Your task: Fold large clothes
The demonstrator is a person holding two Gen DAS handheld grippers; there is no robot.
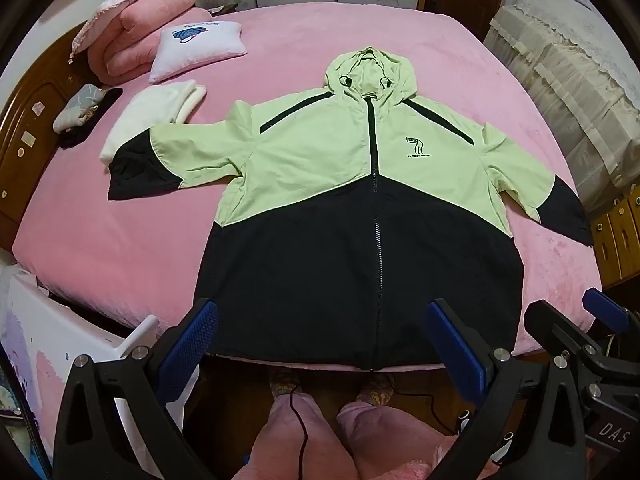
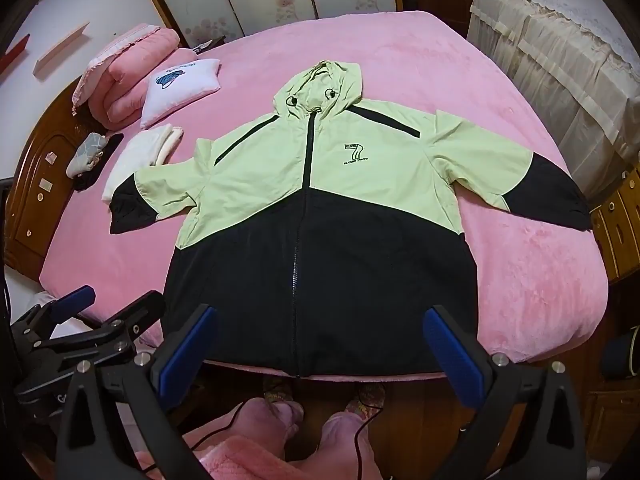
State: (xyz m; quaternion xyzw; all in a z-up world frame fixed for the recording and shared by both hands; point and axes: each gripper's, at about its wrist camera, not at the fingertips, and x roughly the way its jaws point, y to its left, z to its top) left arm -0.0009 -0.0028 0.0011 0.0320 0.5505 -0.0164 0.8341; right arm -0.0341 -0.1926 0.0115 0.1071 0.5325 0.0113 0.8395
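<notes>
- Nearest, the left gripper (image 1: 320, 344) and right gripper (image 2: 320, 344) hang side by side off the bed's near edge, both with jaws wide and nothing between them.
- Just ahead of the jaws lies the hem (image 1: 360, 356) of the jacket (image 1: 360, 200), reaching the near edge of the bed (image 1: 120, 248).
- The jacket is spread flat, front up and zipped, its long axis running straight away from the grippers, dark half near and green half far.
- The left sleeve (image 1: 160, 160) stretches toward the bed's left edge, with its dark cuff just beside a folded white cloth (image 1: 152, 116); the right sleeve (image 2: 540, 188) reaches the right edge.
- Each gripper looks nearer to the hem corner and sleeve on its own side, so a first fold would likely have each one take its own side.
- The hood (image 1: 370, 76) points at the far edge.
- A pillow (image 1: 200, 48) and pink quilt (image 1: 140, 28) sit in the far left corner.
</notes>
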